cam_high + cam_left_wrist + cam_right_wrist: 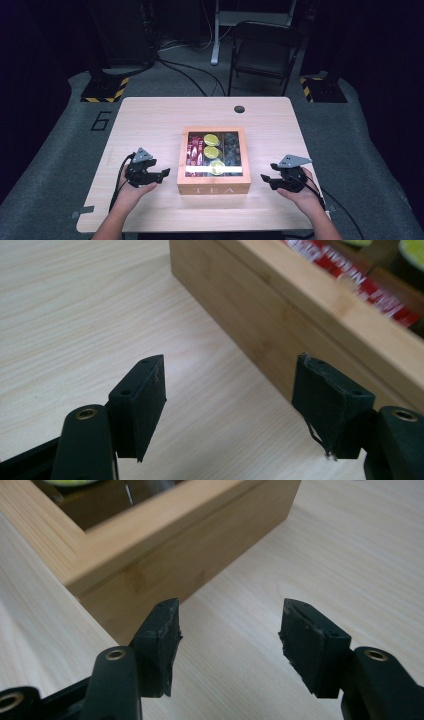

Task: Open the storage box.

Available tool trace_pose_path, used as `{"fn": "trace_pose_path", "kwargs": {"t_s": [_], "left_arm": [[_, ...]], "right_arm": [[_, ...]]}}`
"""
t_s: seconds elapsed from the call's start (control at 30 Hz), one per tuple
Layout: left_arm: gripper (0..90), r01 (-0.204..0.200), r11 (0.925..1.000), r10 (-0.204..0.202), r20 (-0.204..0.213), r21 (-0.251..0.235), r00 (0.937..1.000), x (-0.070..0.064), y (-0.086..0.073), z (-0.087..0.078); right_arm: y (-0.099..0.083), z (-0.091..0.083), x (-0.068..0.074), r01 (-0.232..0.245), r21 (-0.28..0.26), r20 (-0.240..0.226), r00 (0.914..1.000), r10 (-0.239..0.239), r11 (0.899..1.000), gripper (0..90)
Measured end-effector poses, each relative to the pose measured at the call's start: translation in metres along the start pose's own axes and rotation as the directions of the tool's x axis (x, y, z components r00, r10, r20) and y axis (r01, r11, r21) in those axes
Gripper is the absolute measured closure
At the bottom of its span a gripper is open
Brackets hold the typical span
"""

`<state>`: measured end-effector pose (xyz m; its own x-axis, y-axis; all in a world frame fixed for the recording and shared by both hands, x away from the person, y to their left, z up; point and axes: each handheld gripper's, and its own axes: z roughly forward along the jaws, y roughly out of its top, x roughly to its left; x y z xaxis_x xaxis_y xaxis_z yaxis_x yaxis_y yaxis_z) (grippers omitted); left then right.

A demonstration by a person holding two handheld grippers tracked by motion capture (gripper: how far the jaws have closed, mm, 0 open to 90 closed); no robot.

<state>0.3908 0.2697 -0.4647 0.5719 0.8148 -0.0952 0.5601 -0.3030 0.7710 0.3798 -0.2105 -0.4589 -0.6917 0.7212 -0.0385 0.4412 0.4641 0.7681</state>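
From the high view, the rectangular bamboo tea box with a glass-windowed lid (214, 161) sits mid-worktop (150, 120), lid shut, between the left gripper (164, 174) and right gripper (265, 178). In the left gripper view, the jaws gape empty beside the box wall (260, 320). The right gripper view matches at a corner (165, 555). Nothing looks started; gripping remains.

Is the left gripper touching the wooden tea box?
Apart. In the high view, bare tabletop separates the left gripper from the glass-lidded wooden tea box; its open fingers hold nothing.

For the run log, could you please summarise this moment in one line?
left tongs: open, empty | right tongs: open, empty | tea box: between them, untouched
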Motion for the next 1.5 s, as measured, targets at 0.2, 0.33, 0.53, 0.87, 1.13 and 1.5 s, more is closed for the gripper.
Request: {"fn": "trace_pose_path", "kwargs": {"t_s": [0.2,0.33,0.53,0.87,1.13,1.5], "left_arm": [[29.3,0.005,0.9998,-0.006,0.012,0.019,0.9999,-0.009,0.008,-0.007],[28.2,-0.011,0.9999,0.011,0.002,-0.005,0.9999,-0.018,0.011,-0.019],[28.9,-0.036,0.9992,0.036,0.006,-0.016,0.9993,-0.032,0.012,-0.030],[34.0,-0.093,0.9953,0.095,0.078,-0.026,0.9924,-0.059,0.001,-0.037],[40.4,-0.078,0.9952,0.086,0.149,-0.060,0.9850,-0.070,-0.012,-0.032],[44.9,-0.094,0.9937,0.102,0.143,-0.060,0.9845,-0.074,-0.022,-0.016]], "right_arm": [[0.015,-0.008,0.006,-0.046,0.004,0.006,0.9989,0.046,0.999,42.3],[0.027,-0.013,0.019,-0.016,0.039,0.020,0.9997,0.015,0.999,41.5],[0.035,-0.016,0.041,0.030,0.006,0.024,0.9993,-0.030,1.000,40.5],[0.032,-0.026,0.065,0.015,-0.053,-0.065,0.9977,-0.018,0.998,41.8],[0.021,-0.015,0.072,-0.004,-0.058,-0.129,0.9916,-0.003,0.998,42.5],[0.009,0.001,0.075,0.036,-0.018,-0.088,0.9954,-0.038,0.999,47.4]]}}
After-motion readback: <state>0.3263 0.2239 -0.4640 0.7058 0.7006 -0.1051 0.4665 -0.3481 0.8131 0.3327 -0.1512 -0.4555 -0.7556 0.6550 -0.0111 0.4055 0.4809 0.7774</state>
